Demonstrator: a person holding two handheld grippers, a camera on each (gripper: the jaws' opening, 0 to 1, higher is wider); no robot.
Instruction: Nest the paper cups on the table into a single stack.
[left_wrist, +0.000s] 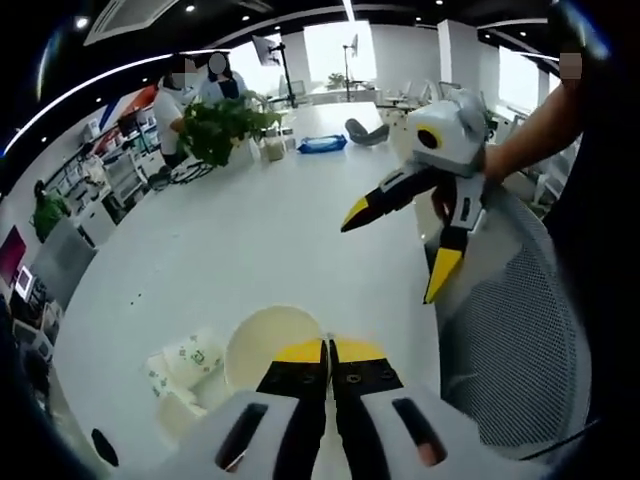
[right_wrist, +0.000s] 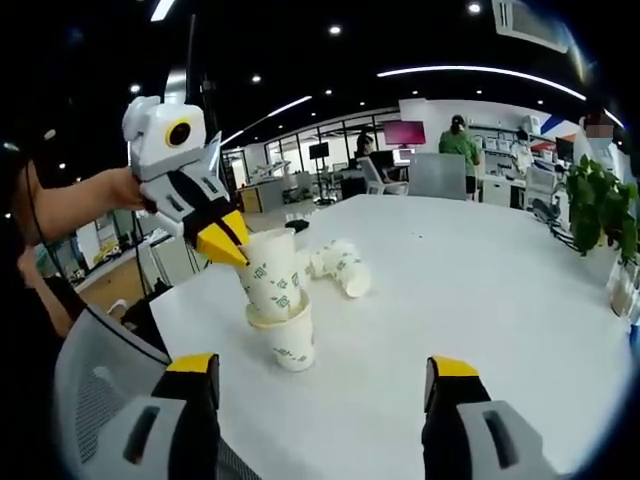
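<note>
Two claws here: my left claw (right_wrist: 235, 250) is clamped on the rim of a white green-printed paper cup (right_wrist: 270, 280), tilted into another upright cup (right_wrist: 288, 340) on the white worktop (right_wrist: 480, 300); my right claw (right_wrist: 320, 375) gapes empty, nearer me, loose cups (right_wrist: 340, 265) lying behind

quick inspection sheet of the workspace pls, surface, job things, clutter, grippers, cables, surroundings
surface: white table, mostly bare.
job's things: tilted paper cup partly set in an upright paper cup; more cups lying on their sides behind.
clutter: potted plant and blue packet at the far end.
grippers: left gripper shut on the tilted cup's rim; right gripper open, clear of the cups.
cables: nothing seen.
surroundings: mesh chair at the table edge; open office with desks, monitors, people.
</note>
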